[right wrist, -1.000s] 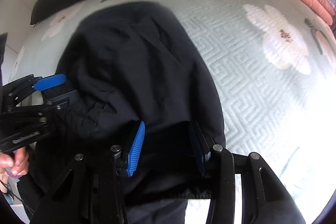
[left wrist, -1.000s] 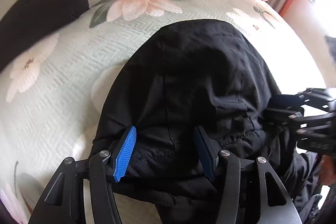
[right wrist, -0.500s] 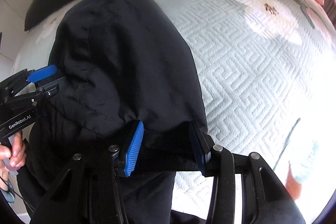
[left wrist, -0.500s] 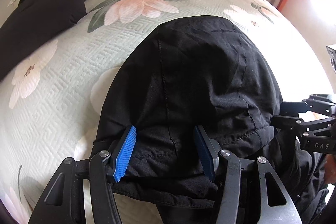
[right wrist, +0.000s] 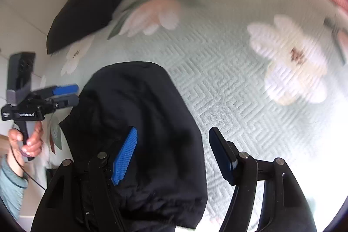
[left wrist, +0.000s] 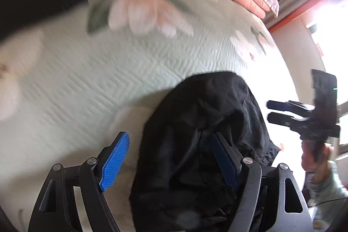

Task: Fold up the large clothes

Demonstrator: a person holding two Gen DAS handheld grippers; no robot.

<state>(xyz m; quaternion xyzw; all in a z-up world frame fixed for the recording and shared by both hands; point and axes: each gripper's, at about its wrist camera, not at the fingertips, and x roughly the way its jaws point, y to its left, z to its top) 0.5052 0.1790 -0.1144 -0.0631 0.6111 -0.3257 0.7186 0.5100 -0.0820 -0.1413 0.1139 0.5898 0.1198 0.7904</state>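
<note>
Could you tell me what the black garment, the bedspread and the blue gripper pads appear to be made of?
Black garment: thin matte woven synthetic, probably nylon or polyester; it crumples softly.
Bedspread: quilted fabric, likely cotton or a blend; raised geometric stitching, printed flowers.
Blue pads: ribbed plastic or rubber; fine grip texture.

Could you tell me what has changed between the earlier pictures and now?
Both grippers have let go of the black garment: the left gripper and right gripper were clamped on its near edge, and their jaws are now opening, pads clear of the cloth. Both have drawn back, so the garment looks smaller. The garment stays folded on the floral bedspread, the other dark garment untouched.
</note>
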